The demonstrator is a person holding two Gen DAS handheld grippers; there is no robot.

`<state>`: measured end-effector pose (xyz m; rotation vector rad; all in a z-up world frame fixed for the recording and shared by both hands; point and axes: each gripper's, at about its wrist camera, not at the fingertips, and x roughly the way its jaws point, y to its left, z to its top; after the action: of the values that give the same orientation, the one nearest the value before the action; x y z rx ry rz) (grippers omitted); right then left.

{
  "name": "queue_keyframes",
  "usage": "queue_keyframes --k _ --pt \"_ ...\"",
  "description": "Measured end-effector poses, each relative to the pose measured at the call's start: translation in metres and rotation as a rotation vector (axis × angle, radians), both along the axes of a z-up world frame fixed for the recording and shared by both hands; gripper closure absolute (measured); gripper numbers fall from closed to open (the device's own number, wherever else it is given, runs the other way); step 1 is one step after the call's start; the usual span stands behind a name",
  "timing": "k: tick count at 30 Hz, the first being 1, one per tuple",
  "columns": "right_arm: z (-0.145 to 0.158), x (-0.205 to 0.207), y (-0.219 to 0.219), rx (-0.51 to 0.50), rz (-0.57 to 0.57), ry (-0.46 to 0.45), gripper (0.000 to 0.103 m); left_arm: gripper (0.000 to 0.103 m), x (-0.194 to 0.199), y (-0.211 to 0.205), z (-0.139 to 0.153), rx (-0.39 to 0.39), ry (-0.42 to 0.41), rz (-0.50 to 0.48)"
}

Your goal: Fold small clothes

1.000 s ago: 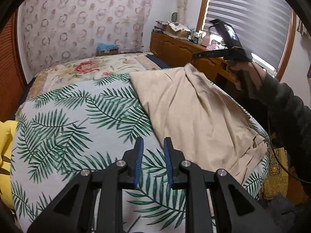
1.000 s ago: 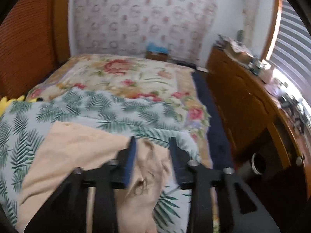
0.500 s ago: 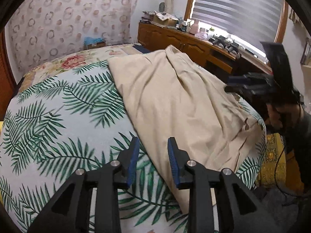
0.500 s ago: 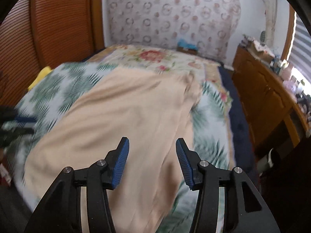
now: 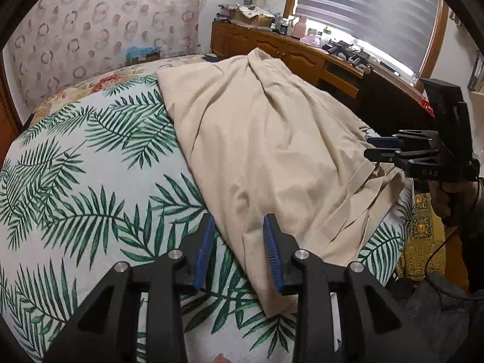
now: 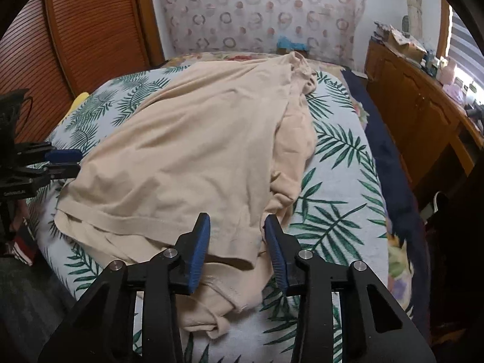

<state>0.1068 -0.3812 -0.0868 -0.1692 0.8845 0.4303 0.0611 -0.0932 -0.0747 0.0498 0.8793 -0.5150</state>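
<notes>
One beige garment [image 5: 266, 139] is spread beneath two grippers: left gripper [image 5: 239, 251] opening, right gripper [image 6: 237, 251] closing, neither clamped on it.

place: home bedroom | signs: bed [image 5: 75, 181], wooden dresser [image 6: 417, 106], window blinds [image 5: 363, 9]

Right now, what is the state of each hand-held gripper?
Left hand-held gripper: jaws opening, straddling the beige garment edge, not gripping.
Right hand-held gripper: jaws closing around the garment's hem, not yet pinching.
</notes>
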Motion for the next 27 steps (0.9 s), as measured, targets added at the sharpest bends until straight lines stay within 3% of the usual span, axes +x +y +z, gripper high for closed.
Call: queue_keyframes --k 4,8,14,20,27 --pt "-0.005 0.000 0.002 -0.002 0.003 0.007 0.069 0.071 0.004 -0.001 -0.008 0.034 0.017 0.024" --pt "-0.004 -0.002 0.003 -0.002 0.013 0.002 0.088 0.071 0.004 -0.002 -0.011 0.038 0.014 0.026" --pt "0.002 -0.014 0.002 -0.001 0.042 -0.022 0.101 0.071 0.002 0.000 -0.010 0.022 0.029 0.014" --pt "0.020 -0.038 -0.006 0.021 0.066 -0.041 0.103 0.071 -0.005 0.004 -0.009 0.002 0.056 0.005" --pt "0.012 -0.046 -0.014 -0.022 0.042 -0.010 0.103 0.071 -0.010 0.007 -0.011 -0.025 0.063 0.002"
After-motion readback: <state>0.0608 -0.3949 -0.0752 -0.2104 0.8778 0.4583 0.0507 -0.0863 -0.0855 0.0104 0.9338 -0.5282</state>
